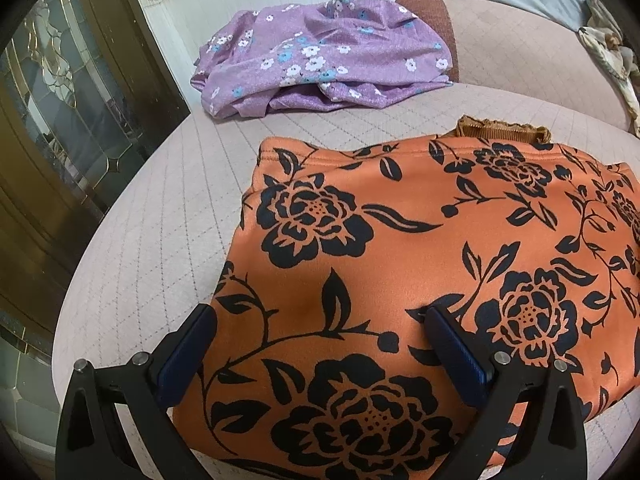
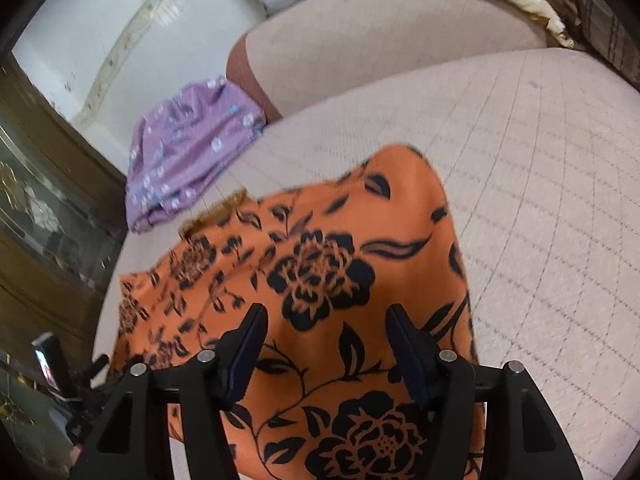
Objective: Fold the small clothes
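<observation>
An orange garment with black flowers (image 1: 420, 264) lies folded on the pale quilted cushion (image 1: 160, 232). A brown ruffled edge (image 1: 500, 130) sticks out at its far side. My left gripper (image 1: 320, 316) is open just above the garment's near left part, with nothing between its fingers. In the right wrist view the same orange garment (image 2: 320, 280) lies below my right gripper (image 2: 326, 314), which is open and empty over it. The right wrist view is blurred. A crumpled purple flowered garment (image 1: 320, 56) lies at the far end of the cushion and also shows in the right wrist view (image 2: 188, 148).
A dark wood cabinet with glass doors (image 1: 60, 120) stands to the left of the cushion. A padded backrest (image 1: 520, 40) rises behind it, with a patterned cloth (image 1: 612, 56) at the far right. My left gripper's body (image 2: 76, 380) shows at the lower left of the right wrist view.
</observation>
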A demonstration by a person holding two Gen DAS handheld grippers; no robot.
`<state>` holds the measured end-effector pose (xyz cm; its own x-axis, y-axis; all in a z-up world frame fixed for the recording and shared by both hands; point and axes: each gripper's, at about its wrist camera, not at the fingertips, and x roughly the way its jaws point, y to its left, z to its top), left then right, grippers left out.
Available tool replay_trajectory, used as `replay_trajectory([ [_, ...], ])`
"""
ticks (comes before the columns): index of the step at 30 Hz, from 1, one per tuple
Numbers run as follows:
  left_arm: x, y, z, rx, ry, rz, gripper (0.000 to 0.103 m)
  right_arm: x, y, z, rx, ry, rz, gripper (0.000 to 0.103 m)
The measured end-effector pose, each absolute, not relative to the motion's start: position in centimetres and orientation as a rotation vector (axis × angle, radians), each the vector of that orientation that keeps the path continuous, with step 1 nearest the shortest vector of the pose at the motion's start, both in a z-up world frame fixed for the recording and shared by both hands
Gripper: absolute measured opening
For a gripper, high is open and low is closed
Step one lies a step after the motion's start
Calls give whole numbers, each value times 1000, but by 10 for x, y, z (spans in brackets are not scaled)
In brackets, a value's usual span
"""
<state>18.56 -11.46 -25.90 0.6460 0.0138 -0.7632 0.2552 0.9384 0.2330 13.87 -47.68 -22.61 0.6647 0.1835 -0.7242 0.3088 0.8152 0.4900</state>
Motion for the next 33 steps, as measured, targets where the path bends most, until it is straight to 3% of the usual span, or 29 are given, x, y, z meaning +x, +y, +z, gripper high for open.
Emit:
replay_trajectory([
  [12, 174, -123, -247, 360, 779, -161, 103, 126, -508, -218, 717, 784, -132, 65],
  [33, 170, -140, -254, 395, 789, -173, 103, 111, -534, -232, 793, 843, -132, 65],
])
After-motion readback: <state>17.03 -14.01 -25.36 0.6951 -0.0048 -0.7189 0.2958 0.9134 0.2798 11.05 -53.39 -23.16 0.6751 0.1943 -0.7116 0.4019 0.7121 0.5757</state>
